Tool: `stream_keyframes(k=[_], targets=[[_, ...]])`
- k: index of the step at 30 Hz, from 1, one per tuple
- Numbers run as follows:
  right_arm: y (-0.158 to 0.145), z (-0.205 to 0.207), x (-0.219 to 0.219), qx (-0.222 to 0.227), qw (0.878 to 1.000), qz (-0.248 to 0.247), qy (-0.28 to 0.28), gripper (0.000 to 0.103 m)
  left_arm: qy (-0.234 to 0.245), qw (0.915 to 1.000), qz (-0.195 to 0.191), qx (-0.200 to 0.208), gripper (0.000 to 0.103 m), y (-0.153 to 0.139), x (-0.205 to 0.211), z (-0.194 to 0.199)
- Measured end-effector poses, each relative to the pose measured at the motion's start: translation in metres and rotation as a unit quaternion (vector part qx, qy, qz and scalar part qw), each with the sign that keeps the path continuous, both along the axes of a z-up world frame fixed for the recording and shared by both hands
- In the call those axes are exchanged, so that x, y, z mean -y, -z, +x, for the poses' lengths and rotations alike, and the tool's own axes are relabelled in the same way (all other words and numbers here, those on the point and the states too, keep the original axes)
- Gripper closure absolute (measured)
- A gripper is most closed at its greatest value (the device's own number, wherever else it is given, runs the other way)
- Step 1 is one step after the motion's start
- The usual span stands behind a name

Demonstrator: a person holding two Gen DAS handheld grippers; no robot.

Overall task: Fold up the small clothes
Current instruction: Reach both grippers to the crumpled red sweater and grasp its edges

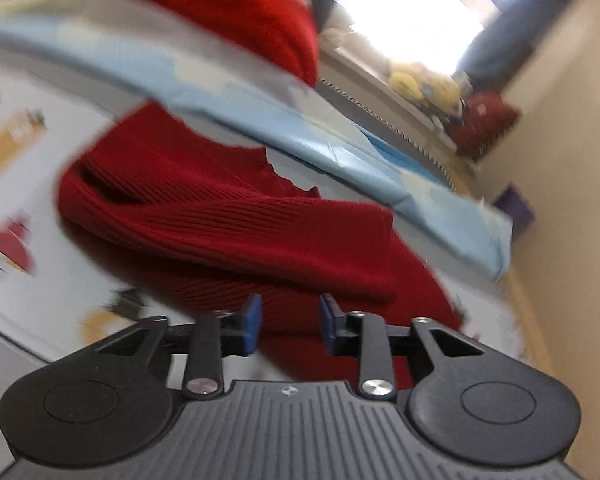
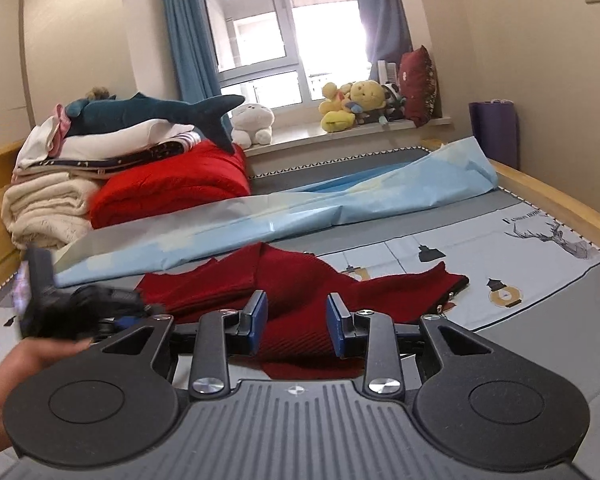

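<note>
A dark red ribbed knit garment (image 2: 300, 280) lies crumpled on the printed bed sheet (image 2: 540, 248). My right gripper (image 2: 298, 322) sits low over its near edge. The blue pads (image 2: 260, 318) stand part-way apart, and a bunched fold of the knit fills the gap between them. In the left wrist view the same garment (image 1: 228, 232) is doubled over in a thick fold. My left gripper (image 1: 290, 322) has red knit packed between its pads (image 1: 253, 322), and the bed around it is blurred. The left gripper (image 2: 80, 314) also shows blurred by the garment's left edge, a hand (image 2: 28, 360) beneath it.
A crumpled pale blue sheet (image 2: 300, 208) runs across the bed behind the garment. Stacked blankets, a red quilt (image 2: 172, 188) and a plush shark (image 2: 156, 110) sit at the back left. Soft toys (image 2: 356, 104) line the windowsill. A wooden bed rail (image 2: 560, 200) borders the right side.
</note>
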State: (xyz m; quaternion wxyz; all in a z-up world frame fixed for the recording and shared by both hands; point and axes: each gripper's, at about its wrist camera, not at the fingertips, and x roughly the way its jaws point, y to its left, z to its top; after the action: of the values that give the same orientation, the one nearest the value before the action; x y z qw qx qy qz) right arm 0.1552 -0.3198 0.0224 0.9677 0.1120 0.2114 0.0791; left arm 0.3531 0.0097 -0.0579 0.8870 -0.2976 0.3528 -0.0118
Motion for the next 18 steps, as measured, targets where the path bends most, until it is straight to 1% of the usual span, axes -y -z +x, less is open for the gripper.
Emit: stream_keyframes(k=[2,3,4,5,7,8,9,10,11,12,13,15,16,18], targets=[[0.0,0.003,0.004,-0.004,1.0,0.004,0.005,0.068,-0.022,0.9985,-0.049,-0.014,0.06,0.011,-0.004,0.022],[0.0,0.003,0.006,-0.004,1.0,0.007,0.007,0.068,-0.031,0.9972,-0.065,-0.021,0.055,0.014,-0.005,0.029],[0.001,0.002,0.008,-0.004,1.0,0.008,0.008,0.067,-0.039,0.9953,-0.084,-0.028,0.053,0.019,-0.007,0.038],[0.001,0.003,0.01,-0.005,1.0,0.008,0.01,0.067,-0.048,0.9934,-0.099,-0.034,0.053,0.024,-0.008,0.045],[0.001,0.003,0.012,-0.007,1.0,0.007,0.013,0.067,-0.059,0.9916,-0.108,-0.042,0.053,0.03,-0.012,0.057],[0.001,0.003,0.013,-0.008,1.0,0.006,0.014,0.067,-0.064,0.9916,-0.104,-0.045,0.055,0.031,-0.013,0.063],[0.001,0.004,0.014,-0.008,1.0,0.006,0.015,0.067,-0.066,0.9917,-0.099,-0.048,0.067,0.032,-0.016,0.066],[0.001,0.003,0.014,-0.009,1.0,0.004,0.016,0.066,-0.067,0.9921,-0.091,-0.054,0.083,0.032,-0.019,0.069],[0.001,0.004,0.015,-0.009,1.0,0.002,0.017,0.066,-0.061,0.9926,-0.086,-0.061,0.086,0.031,-0.023,0.07],[0.001,0.005,0.016,-0.009,1.0,0.0,0.019,0.066,-0.052,0.9935,-0.079,-0.064,0.092,0.029,-0.025,0.067],[0.001,0.005,0.016,-0.009,1.0,-0.001,0.021,0.066,-0.04,0.9955,-0.062,-0.059,0.093,0.021,-0.03,0.062],[0.001,0.005,0.017,-0.011,1.0,0.003,0.026,0.066,-0.012,0.9993,-0.01,-0.035,0.094,-0.002,-0.043,0.044],[0.001,0.006,0.018,-0.013,0.999,0.005,0.029,0.066,0.004,0.9995,0.012,-0.029,0.095,-0.014,-0.054,0.032],[0.0,0.006,0.021,-0.015,0.999,0.01,0.035,0.066,0.034,0.9978,0.048,-0.029,0.096,-0.032,-0.078,0.002]])
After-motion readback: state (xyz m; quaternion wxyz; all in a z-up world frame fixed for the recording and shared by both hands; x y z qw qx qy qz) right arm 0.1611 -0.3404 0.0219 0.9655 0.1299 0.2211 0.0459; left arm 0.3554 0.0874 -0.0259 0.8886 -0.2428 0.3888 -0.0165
